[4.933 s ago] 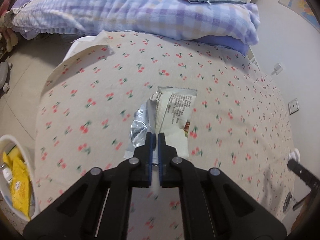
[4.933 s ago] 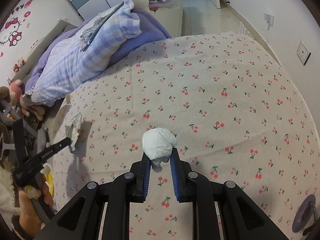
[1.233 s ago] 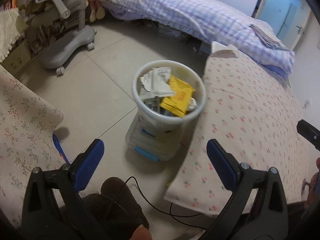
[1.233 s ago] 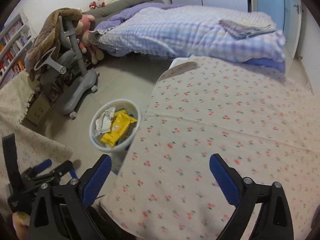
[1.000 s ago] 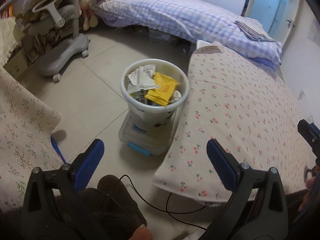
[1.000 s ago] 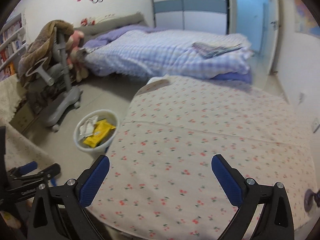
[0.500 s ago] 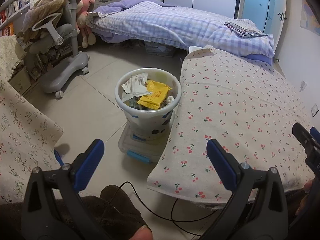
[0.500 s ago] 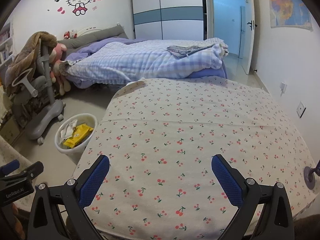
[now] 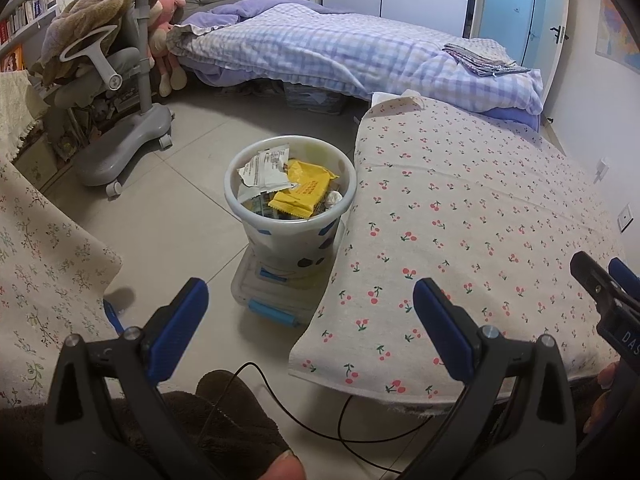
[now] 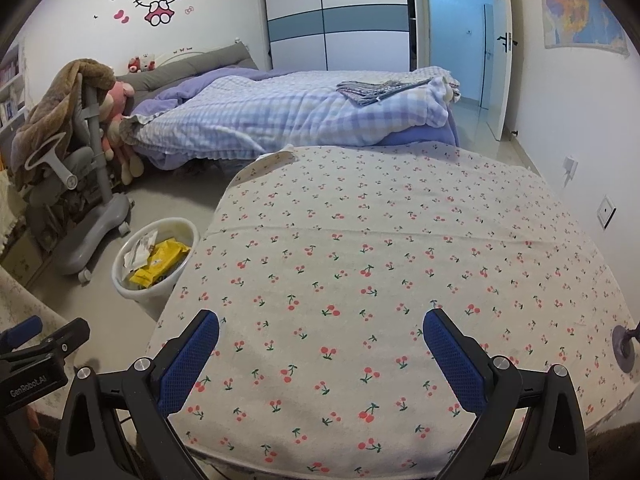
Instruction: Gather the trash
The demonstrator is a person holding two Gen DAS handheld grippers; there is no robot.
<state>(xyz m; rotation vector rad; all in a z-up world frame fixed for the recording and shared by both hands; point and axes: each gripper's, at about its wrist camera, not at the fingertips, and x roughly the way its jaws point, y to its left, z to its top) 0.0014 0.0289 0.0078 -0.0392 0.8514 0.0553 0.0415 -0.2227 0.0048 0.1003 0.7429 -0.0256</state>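
Observation:
A white waste bin (image 9: 280, 222) stands on the floor beside the cherry-print table (image 9: 472, 216). It holds a yellow wrapper (image 9: 304, 192), a white printed wrapper (image 9: 264, 168) and a crumpled tissue (image 9: 334, 198). My left gripper (image 9: 306, 316) is open and empty, held back from the bin above the floor. My right gripper (image 10: 320, 344) is open and empty above the table's near edge. The bin also shows in the right wrist view (image 10: 124, 286), left of the table (image 10: 384, 248), with the yellow wrapper (image 10: 160, 266) in it.
A clear plastic box (image 9: 272, 292) sits under the bin. A grey chair on castors (image 9: 120, 136) draped with a brown blanket stands at the left. A bed with a checked quilt (image 9: 340, 52) lies behind. A black cable (image 9: 352, 420) runs across the floor near me.
Both grippers, shut on a wrapper and a tissue ball earlier, now stand open and empty. In the last second both cameras pulled back and tilted up, so the bin looks farther away.

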